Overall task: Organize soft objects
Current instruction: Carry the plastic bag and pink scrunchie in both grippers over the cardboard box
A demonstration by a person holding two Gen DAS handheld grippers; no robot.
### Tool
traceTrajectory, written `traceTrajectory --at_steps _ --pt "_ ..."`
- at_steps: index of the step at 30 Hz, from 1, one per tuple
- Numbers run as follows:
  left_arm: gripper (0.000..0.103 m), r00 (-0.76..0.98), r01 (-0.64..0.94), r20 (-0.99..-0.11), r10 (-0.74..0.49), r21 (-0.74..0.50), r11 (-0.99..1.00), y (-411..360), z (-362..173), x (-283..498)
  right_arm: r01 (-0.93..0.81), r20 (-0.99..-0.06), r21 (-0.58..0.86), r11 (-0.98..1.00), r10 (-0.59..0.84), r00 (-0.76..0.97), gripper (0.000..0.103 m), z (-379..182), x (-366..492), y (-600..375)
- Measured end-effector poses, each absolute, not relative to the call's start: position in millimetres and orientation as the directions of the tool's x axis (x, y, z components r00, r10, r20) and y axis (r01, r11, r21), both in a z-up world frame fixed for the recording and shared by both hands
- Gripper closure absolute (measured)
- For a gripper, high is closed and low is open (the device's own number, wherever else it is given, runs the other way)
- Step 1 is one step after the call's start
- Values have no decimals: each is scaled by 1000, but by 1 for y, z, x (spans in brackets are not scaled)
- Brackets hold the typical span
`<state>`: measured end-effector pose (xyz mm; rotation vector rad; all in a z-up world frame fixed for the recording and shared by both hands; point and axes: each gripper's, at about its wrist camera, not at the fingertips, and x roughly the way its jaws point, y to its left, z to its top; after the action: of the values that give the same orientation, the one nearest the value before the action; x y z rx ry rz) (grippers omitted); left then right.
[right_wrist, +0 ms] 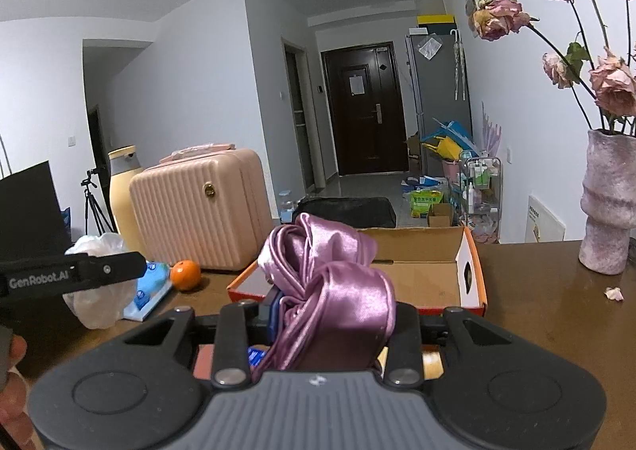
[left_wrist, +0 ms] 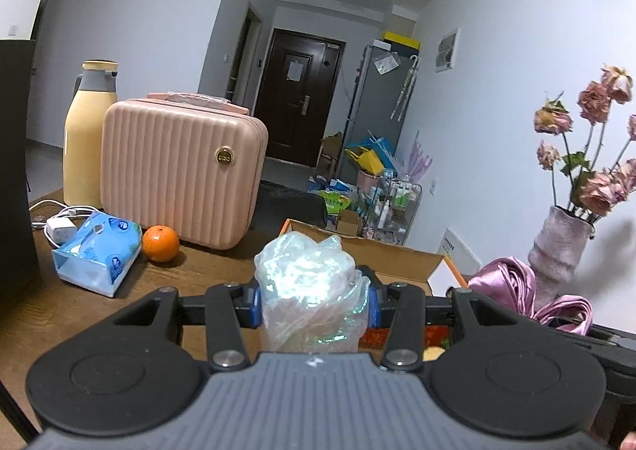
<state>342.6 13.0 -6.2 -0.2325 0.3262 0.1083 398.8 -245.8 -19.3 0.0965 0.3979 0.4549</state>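
We see left tongs [left_wrist: 314, 291] clamped on crumpled clear plastic bag [left_wrist: 308, 283], right tongs [right_wrist: 330, 311] clamped on purple satin cloth [right_wrist: 330, 283], both raised just before open cardboard box [right_wrist: 421, 271] on worktop [right_wrist: 548, 315]

one orange [left_wrist: 160, 243], one pink case [left_wrist: 181, 170], one vase [right_wrist: 608, 207], one cardboard box [right_wrist: 421, 267], one tissue pack [left_wrist: 97, 253].
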Motion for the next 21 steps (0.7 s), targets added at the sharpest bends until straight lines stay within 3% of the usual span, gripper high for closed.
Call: traceTrajectory --at_steps 21 --pt "57 945 -177 -309 111 -193 965 22 0 425 -379 -369 177 908 418 830 69 -13 487 -234"
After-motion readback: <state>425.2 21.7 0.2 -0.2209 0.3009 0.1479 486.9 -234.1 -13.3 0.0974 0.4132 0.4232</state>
